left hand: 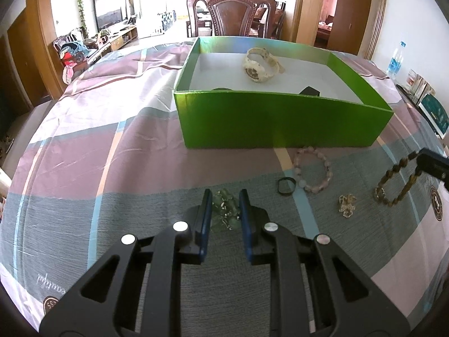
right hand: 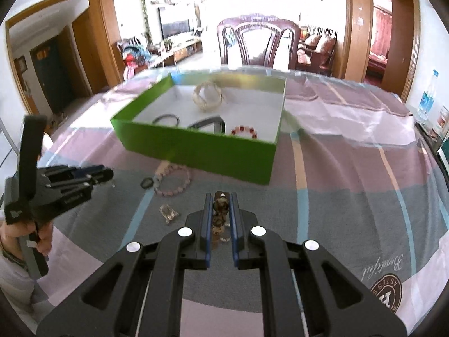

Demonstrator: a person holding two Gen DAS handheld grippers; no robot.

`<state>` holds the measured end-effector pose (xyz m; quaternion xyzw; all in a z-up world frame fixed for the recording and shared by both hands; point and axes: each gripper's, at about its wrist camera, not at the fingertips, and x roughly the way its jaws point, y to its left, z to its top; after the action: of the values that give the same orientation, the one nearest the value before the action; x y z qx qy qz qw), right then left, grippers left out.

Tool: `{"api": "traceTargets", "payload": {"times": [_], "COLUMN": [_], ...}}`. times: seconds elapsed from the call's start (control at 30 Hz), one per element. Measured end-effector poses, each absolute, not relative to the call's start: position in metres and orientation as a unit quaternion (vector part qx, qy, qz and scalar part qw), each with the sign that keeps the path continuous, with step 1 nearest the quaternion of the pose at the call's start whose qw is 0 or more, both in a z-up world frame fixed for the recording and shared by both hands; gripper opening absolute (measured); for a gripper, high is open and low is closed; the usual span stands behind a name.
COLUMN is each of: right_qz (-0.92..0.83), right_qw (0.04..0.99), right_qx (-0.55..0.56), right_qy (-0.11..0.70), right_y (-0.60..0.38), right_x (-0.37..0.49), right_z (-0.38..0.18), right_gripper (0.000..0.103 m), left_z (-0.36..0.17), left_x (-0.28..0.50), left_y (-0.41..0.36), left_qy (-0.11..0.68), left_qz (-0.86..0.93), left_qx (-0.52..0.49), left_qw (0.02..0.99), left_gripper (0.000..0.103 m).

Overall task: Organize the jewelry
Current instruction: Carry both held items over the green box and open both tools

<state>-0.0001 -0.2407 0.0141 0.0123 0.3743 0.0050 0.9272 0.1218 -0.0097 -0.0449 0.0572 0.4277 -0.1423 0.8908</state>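
Observation:
My left gripper [left hand: 224, 193] is low over the tablecloth, shut on a pale green bead bracelet [left hand: 224, 210] that fills the gap between its blue pads. My right gripper [right hand: 220, 196] is shut on a brown bead bracelet [right hand: 220, 210]. In the left wrist view that brown bracelet [left hand: 393, 185] hangs as a loop at the far right, above the cloth. The green box [left hand: 280, 120] stands behind, holding a white watch [left hand: 261, 64], a red bead bracelet [right hand: 244, 132] and two dark bands [right hand: 167, 119]. A pink bead bracelet [left hand: 313, 172], a black ring [left hand: 286, 186] and a gold pendant [left hand: 347, 206] lie loose before the box.
A striped cloth [left hand: 112, 168] covers the table. A carved wooden chair [left hand: 233, 8] stands at the far edge. A water bottle [left hand: 395, 59] and small boxes [left hand: 432, 109] sit at the right edge. A person's hand [right hand: 42, 233] grips the left tool's handle.

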Motion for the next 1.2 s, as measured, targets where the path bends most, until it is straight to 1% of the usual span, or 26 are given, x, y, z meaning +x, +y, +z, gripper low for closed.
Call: {"api": "traceTargets", "payload": {"times": [0.17, 0.27, 0.37, 0.53, 0.67, 0.73, 0.8, 1.0, 1.03, 1.07, 1.1, 1.13, 1.17, 1.2], "right_qz": [-0.008, -0.014, -0.002, -0.014, -0.024, -0.029, -0.031, -0.035, -0.030, -0.025, -0.023, -0.024, -0.027, -0.027], "right_qw": [0.915, 0.918, 0.919, 0.929, 0.940, 0.940, 0.936, 0.916, 0.915, 0.915, 0.916, 0.919, 0.923, 0.925], "right_qx": [0.002, 0.015, 0.029, -0.011, -0.004, 0.004, 0.016, 0.018, 0.023, 0.029, 0.034, 0.037, 0.036, 0.028], "right_qy": [0.403, 0.395, 0.392, 0.370, 0.339, 0.339, 0.351, 0.398, 0.401, 0.402, 0.398, 0.391, 0.382, 0.378], "right_y": [-0.237, -0.239, -0.241, -0.237, -0.242, -0.245, -0.248, -0.244, -0.245, -0.246, -0.247, -0.246, -0.245, -0.243], "right_x": [0.009, 0.007, 0.008, 0.024, 0.052, 0.073, 0.095, 0.139, 0.140, 0.137, 0.132, 0.126, 0.115, 0.107], "right_z": [0.000, 0.006, 0.022, 0.064, 0.094, 0.097, 0.089, 0.044, 0.040, 0.039, 0.041, 0.043, 0.048, 0.052], "right_gripper": [0.011, 0.011, 0.011, 0.011, 0.011, 0.011, 0.011, 0.012, 0.018, 0.024, 0.040, 0.054, 0.056, 0.056], "left_z": [-0.046, -0.037, -0.020, 0.021, 0.063, 0.070, 0.067, 0.022, 0.017, 0.014, 0.013, 0.013, 0.014, 0.016], "left_x": [0.120, 0.117, 0.112, 0.127, 0.151, 0.166, 0.188, 0.236, 0.239, 0.240, 0.239, 0.236, 0.231, 0.226], "left_y": [-0.012, -0.011, -0.016, -0.022, -0.026, -0.030, -0.037, -0.055, -0.056, -0.056, -0.055, -0.052, -0.049, -0.048], "left_qy": [0.425, 0.419, 0.406, 0.395, 0.335, 0.328, 0.336, 0.391, 0.397, 0.399, 0.399, 0.397, 0.392, 0.391], "left_qz": [-0.143, -0.146, -0.161, -0.185, -0.165, -0.166, -0.169, -0.168, -0.167, -0.163, -0.159, -0.158, -0.159, -0.160], "left_qx": [0.063, 0.057, 0.061, 0.068, 0.078, 0.074, 0.064, 0.049, 0.049, 0.047, 0.044, 0.038, 0.032, 0.033], "left_qw": [0.891, 0.894, 0.897, 0.897, 0.924, 0.927, 0.924, 0.904, 0.901, 0.901, 0.902, 0.903, 0.906, 0.906], "left_gripper": [0.019, 0.020, 0.020, 0.020, 0.020, 0.020, 0.020, 0.020, 0.022, 0.032, 0.042, 0.056, 0.057, 0.057]}}
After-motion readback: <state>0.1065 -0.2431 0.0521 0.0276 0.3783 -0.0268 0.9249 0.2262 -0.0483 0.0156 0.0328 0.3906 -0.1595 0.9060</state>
